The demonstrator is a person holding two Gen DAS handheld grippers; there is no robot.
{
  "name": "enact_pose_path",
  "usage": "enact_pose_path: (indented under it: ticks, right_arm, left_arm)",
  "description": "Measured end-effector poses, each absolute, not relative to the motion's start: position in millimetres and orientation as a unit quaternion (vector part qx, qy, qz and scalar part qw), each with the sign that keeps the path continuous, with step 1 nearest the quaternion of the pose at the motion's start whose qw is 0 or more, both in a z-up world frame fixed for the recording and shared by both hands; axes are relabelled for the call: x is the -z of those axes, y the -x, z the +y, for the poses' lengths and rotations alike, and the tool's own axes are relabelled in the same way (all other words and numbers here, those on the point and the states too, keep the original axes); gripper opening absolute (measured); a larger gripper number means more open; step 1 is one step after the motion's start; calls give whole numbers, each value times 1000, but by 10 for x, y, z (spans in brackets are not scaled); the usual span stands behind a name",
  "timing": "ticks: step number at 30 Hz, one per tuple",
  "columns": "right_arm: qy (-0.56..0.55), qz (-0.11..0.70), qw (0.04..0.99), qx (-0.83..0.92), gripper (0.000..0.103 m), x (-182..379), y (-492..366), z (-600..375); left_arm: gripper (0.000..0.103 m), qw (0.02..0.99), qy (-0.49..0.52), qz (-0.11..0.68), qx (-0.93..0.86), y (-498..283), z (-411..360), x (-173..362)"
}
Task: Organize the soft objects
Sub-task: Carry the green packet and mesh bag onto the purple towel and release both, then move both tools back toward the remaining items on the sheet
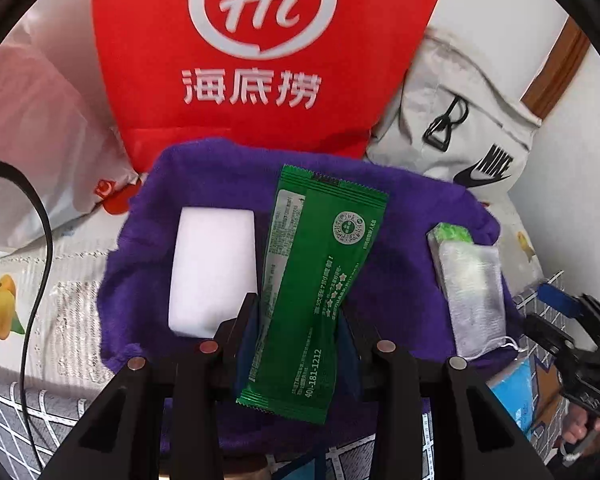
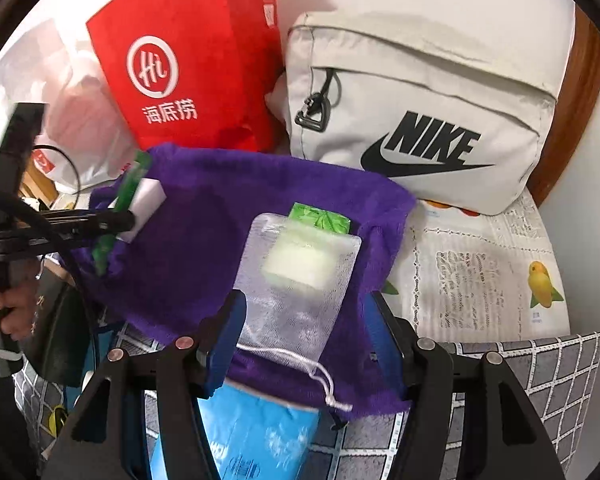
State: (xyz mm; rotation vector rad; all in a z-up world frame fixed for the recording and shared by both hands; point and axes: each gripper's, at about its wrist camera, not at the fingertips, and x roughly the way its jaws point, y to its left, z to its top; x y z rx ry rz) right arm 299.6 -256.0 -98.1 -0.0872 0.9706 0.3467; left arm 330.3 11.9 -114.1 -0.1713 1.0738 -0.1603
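A purple towel (image 1: 400, 240) lies spread on the surface; it also shows in the right wrist view (image 2: 204, 248). On it lie a white sponge block (image 1: 214, 268), a mesh pouch (image 1: 472, 292) holding a pale bar, and a small green packet (image 1: 452, 234). My left gripper (image 1: 298, 320) is shut on a long green sachet (image 1: 316, 280) and holds it over the towel's middle. My right gripper (image 2: 304, 316) is open around the near end of the mesh pouch (image 2: 296, 284), without pinching it. The left gripper with the sachet (image 2: 120, 204) shows at the left.
A red paper bag (image 1: 256, 52) and a grey Nike bag (image 2: 420, 120) stand behind the towel. A white plastic bag (image 1: 28, 132) lies at the left. A blue tissue pack (image 2: 252, 436) lies under my right gripper. A black cable (image 1: 40, 240) runs at the left.
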Motion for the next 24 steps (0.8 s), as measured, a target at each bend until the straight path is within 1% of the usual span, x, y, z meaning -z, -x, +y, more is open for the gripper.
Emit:
enact_pose_path:
  ticks: [5,7,8,10,12,13,14,24]
  right_arm:
    - [46,461,872,-160,61,979,-2828,-2647]
    - [43,461,872,-157,61,984,-2779,-2686]
    - [42,461,872,-156,61,982,-2758,-2703]
    - [38,461,873,-156,61,975,-2718,-2718]
    - [35,461,872,-157,61,971,-2675,-2724]
    - [34,461,872,-159,61,968,-2651,-2722]
    - [33,462,872,-160,61,965,-2631,-2717]
    - [32,450,873,-184,61,769,-2258,-2603]
  left_arm:
    - [37,850,71,519,60,-3341,69,1200]
    - [40,849,65,521,58,-3342,33,1203]
    - [42,848,64,522,59,-3341,32,1209]
    - [51,848,67,522,62,-3336,13,1216]
    - [54,847,78,523,63,-3327,16,1212]
    - [61,846,85,523,61,-3318,25,1205]
    - [62,845,88,524,59,-3319,36,1195]
    - [62,857,95,502,61,-3029,148,885]
